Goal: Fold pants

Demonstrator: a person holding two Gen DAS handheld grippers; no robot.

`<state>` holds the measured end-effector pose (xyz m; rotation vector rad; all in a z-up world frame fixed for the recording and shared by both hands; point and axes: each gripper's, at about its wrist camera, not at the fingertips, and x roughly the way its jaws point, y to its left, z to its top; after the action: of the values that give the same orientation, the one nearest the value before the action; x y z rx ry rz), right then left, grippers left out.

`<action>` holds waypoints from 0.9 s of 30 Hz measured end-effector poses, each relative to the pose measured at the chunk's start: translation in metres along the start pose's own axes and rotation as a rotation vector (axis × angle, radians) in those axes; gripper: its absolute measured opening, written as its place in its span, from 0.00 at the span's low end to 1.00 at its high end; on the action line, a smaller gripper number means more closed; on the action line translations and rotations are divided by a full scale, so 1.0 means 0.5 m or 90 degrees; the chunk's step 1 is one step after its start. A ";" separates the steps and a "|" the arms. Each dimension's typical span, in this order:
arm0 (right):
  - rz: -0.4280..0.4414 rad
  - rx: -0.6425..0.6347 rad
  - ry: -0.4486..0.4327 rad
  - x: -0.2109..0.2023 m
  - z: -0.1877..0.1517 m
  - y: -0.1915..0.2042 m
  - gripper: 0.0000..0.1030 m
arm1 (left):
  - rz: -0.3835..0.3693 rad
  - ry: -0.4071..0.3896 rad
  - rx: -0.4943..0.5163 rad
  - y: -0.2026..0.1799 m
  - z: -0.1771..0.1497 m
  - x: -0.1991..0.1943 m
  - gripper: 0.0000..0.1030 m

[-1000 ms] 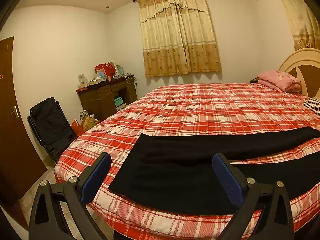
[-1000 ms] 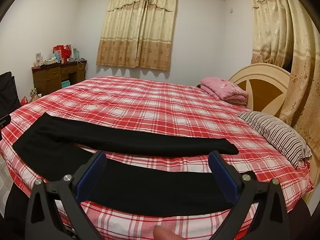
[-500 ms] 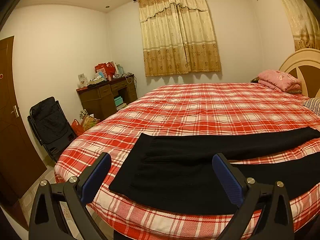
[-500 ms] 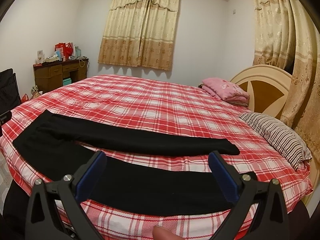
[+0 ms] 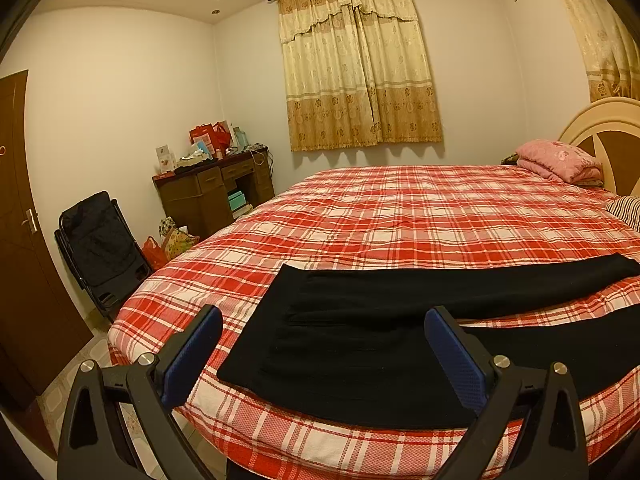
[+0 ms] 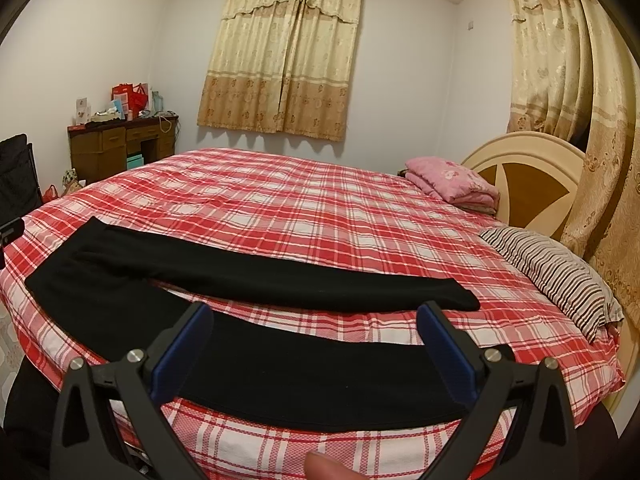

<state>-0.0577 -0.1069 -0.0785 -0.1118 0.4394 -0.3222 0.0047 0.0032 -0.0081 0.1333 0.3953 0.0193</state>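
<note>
Black pants (image 5: pixel 352 344) (image 6: pixel 280 364) lie flat and spread along the near edge of a bed with a red plaid cover (image 5: pixel 420 216) (image 6: pixel 300 208). The waist is at the left and the two legs run apart to the right. My left gripper (image 5: pixel 324 328) hovers open above the waist end, holding nothing. Over the near leg, my right gripper (image 6: pixel 312 324) is open and likewise holds nothing. The far leg's cuff (image 6: pixel 460 300) ends just beyond the right finger.
A striped pillow (image 6: pixel 560 272) and a folded pink blanket (image 6: pixel 452 184) lie by the headboard (image 6: pixel 524 176) at right. A wooden desk (image 5: pixel 216 192), a black folding chair (image 5: pixel 100 248) and a door (image 5: pixel 24 240) stand left of the bed. A fingertip (image 6: pixel 324 466) shows at the bottom edge.
The right wrist view has risen and drifted slightly, so the pants sit a little lower in its frame. The left gripper is still. Both stay open.
</note>
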 end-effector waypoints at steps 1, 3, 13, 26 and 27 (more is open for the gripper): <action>0.000 -0.001 0.000 0.000 -0.001 0.001 1.00 | 0.000 0.000 0.000 0.000 0.000 0.000 0.99; 0.000 -0.003 0.000 0.000 -0.002 0.002 1.00 | 0.000 0.000 0.000 0.001 -0.002 0.001 0.99; 0.000 -0.005 0.001 0.000 -0.003 0.005 1.00 | -0.001 0.001 -0.001 0.003 -0.003 0.003 0.99; 0.001 -0.013 0.007 0.007 -0.014 0.018 1.00 | -0.001 0.014 -0.002 0.014 -0.018 0.023 0.99; 0.001 -0.014 0.009 0.010 -0.015 0.019 1.00 | 0.000 0.017 -0.002 0.013 -0.018 0.026 0.99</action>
<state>-0.0544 -0.1000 -0.0889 -0.1305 0.4565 -0.3174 0.0130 0.0115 -0.0204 0.1292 0.4216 0.0213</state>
